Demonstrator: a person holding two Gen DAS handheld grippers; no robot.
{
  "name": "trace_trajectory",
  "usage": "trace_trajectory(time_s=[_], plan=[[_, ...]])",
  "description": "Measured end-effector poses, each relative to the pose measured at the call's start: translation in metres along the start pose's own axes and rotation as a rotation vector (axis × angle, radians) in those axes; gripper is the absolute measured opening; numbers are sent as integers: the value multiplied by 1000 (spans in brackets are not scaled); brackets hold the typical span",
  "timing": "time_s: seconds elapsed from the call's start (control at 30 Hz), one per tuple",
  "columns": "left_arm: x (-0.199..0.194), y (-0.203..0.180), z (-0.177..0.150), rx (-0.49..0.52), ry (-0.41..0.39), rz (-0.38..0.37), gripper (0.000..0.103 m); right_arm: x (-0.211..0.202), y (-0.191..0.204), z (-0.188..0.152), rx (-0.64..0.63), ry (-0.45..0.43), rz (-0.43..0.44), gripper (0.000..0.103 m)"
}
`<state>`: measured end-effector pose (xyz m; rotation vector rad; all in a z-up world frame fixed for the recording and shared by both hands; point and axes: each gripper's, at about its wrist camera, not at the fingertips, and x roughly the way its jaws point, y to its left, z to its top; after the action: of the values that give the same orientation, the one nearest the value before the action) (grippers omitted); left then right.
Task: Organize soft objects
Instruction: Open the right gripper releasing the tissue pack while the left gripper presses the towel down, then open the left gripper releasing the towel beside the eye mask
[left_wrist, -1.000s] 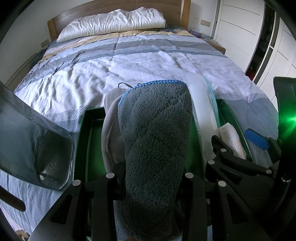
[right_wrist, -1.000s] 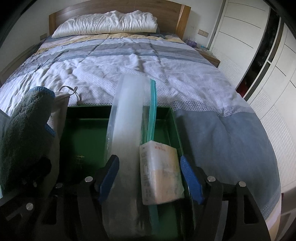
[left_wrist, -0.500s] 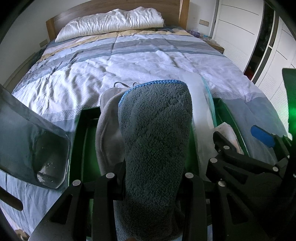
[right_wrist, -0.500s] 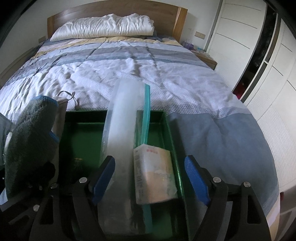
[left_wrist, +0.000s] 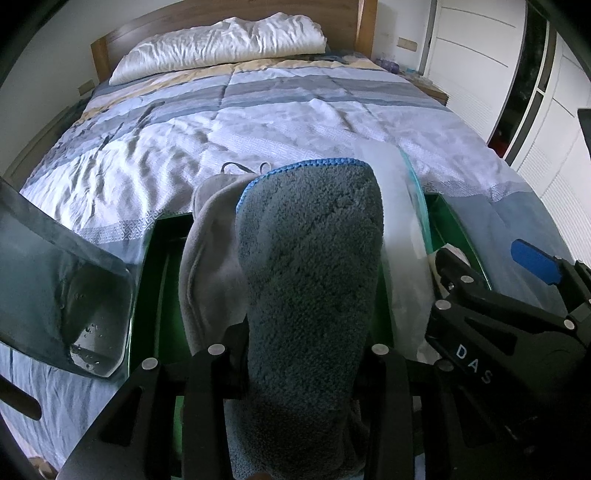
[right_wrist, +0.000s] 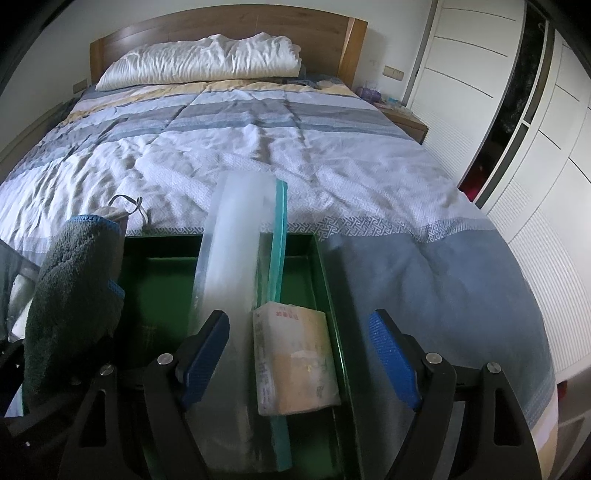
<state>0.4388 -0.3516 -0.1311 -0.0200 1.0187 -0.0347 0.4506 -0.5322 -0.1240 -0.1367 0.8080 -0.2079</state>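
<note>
Right gripper (right_wrist: 299, 354) jaws, clamped on the plastic bag (right_wrist: 232, 258) and tissue pack (right_wrist: 295, 350) a second ago, now stand wide; both rest in the green bin (right_wrist: 321, 258) on the bed (right_wrist: 258, 155). Likely released. Left gripper (left_wrist: 295, 354) holds the grey towel (left_wrist: 310, 266) above the bin.

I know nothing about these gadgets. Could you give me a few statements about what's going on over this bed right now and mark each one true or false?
1. The left tongs grip a fluffy grey towel. True.
2. The right tongs are clamped tight. False: they stand wide open around the clear zip bag and the tissue pack.
3. The tray on the bed is green. True.
4. The tissue pack lies on the pillow. False: it is in the tray, beside the bag.
5. The zip bag has a teal edge. True.
</note>
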Motion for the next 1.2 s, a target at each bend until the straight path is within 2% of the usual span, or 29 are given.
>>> trace_trajectory(time_s=[0.23,0.37,0.53,0.6,0.7,0.77,0.97,1.1,1.2], plan=[[1,4,0,-8,-8,10,42,0,-1,2,-1,-3,-7,79],[0,10,2,-27,-17,13,53,0,-2,3,7,-7,-10,79],[1,14,3,-34,-18,23,57,0,0,2,1,-5,-11,79],[1,17,3,-45,-18,31,68,1,-1,1,3,-4,-16,78],[2,20,3,-52,-18,31,78,1,-3,1,7,-2,-18,78],[1,20,4,-52,-24,38,81,0,-4,1,5,-4,-23,78],[-2,21,3,-50,-33,44,83,-4,-3,0,-5,-14,-35,78],[-6,26,2,-64,-42,63,98,-9,-4,0,0,-26,-42,78],[-9,28,2,-68,-47,63,101,-12,-3,-1,0,-31,-47,78]])
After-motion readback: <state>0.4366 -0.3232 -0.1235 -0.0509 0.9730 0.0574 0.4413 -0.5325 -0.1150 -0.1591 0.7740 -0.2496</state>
